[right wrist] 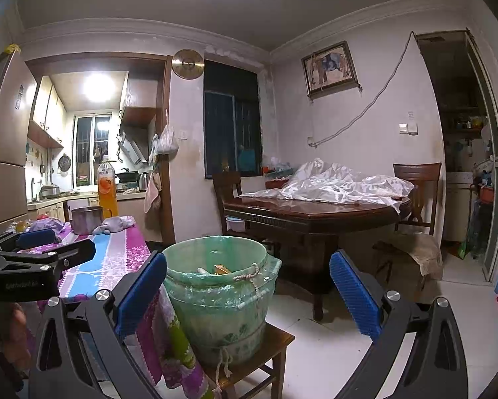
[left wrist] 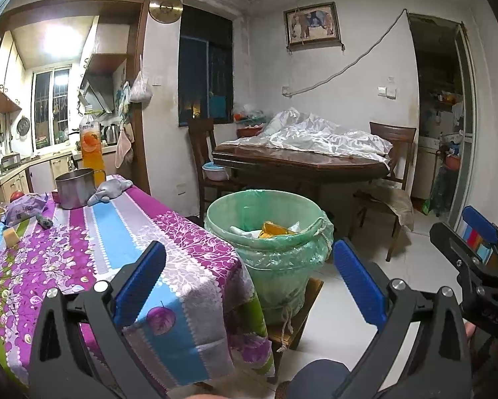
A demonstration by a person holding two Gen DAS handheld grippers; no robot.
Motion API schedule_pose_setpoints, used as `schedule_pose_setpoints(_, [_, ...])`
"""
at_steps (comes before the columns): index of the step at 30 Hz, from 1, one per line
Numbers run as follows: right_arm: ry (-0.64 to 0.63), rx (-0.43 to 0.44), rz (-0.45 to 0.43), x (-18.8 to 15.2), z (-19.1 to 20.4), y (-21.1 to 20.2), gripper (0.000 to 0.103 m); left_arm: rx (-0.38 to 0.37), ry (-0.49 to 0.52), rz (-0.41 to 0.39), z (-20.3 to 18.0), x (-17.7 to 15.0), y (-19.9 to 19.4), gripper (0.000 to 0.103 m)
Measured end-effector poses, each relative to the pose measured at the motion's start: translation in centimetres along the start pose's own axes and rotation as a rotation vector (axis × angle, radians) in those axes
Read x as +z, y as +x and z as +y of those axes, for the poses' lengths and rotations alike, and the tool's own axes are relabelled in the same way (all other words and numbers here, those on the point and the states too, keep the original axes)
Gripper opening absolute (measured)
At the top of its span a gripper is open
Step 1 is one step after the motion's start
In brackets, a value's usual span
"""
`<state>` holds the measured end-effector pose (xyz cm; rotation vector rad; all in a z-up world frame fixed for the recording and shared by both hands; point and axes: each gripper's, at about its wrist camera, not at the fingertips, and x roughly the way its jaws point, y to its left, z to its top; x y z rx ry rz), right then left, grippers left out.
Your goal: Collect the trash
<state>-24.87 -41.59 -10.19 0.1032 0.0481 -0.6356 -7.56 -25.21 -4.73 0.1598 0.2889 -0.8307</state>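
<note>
A green-lined trash bin (left wrist: 275, 249) stands on a low wooden stool (left wrist: 302, 316) beside the table with the purple cloth (left wrist: 122, 239). Inside it lie a yellow wrapper (left wrist: 275, 228) and white paper. On the table's far left sit a purple wrapper (left wrist: 26, 206), a yellowish scrap (left wrist: 11, 236) and a small grey piece (left wrist: 44, 221). My left gripper (left wrist: 249, 282) is open and empty, straddling the table corner and the bin. My right gripper (right wrist: 249, 296) is open and empty too, facing the bin (right wrist: 215, 286). Each gripper shows in the other's view, right gripper (left wrist: 465, 236), left gripper (right wrist: 56, 244).
A steel pot (left wrist: 74, 188), an orange juice bottle (left wrist: 91, 143) and a grey cloth (left wrist: 111, 189) stand at the table's far end. Behind the bin is a dark wooden table (left wrist: 302, 163) with white plastic sheeting and chairs. White tiled floor (left wrist: 358, 266) lies to the right.
</note>
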Motion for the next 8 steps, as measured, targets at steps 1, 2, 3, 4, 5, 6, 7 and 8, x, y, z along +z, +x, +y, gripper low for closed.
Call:
schedule_pose_setpoints(1, [0.001, 0.0, 0.0, -0.05, -0.01, 0.02, 0.098, 0.0, 0.001, 0.002, -0.08, 0.0, 0.08, 0.097])
schedule_pose_setpoints(2, [0.001, 0.0, 0.0, 0.0, -0.02, 0.01, 0.098, 0.002, 0.0, 0.007, -0.1, 0.01, 0.21, 0.098])
schedule_pose_setpoints(3, [0.001, 0.001, 0.0, 0.01, -0.03, 0.01, 0.098, 0.004, 0.002, 0.007, -0.14, 0.05, 0.24, 0.098])
schedule_pose_setpoints(4, [0.0, 0.0, -0.001, -0.05, -0.03, 0.03, 0.098, 0.008, 0.005, 0.007, -0.16, 0.04, 0.28, 0.098])
schedule_pose_setpoints(5, [-0.001, 0.0, 0.0, -0.09, -0.02, 0.06, 0.098, 0.009, 0.006, 0.008, -0.14, 0.02, 0.3, 0.098])
schedule_pose_setpoints(6, [0.0, 0.0, 0.001, 0.0, -0.01, -0.01, 0.098, 0.009, 0.005, 0.009, -0.11, 0.01, 0.32, 0.098])
schedule_pose_setpoints(7, [0.001, 0.0, 0.001, -0.05, -0.01, 0.0, 0.098, 0.011, 0.005, 0.009, -0.09, -0.01, 0.33, 0.097])
schedule_pose_setpoints(8, [0.002, 0.001, 0.002, -0.08, 0.0, 0.0, 0.098, 0.012, 0.006, 0.01, -0.07, -0.02, 0.36, 0.097])
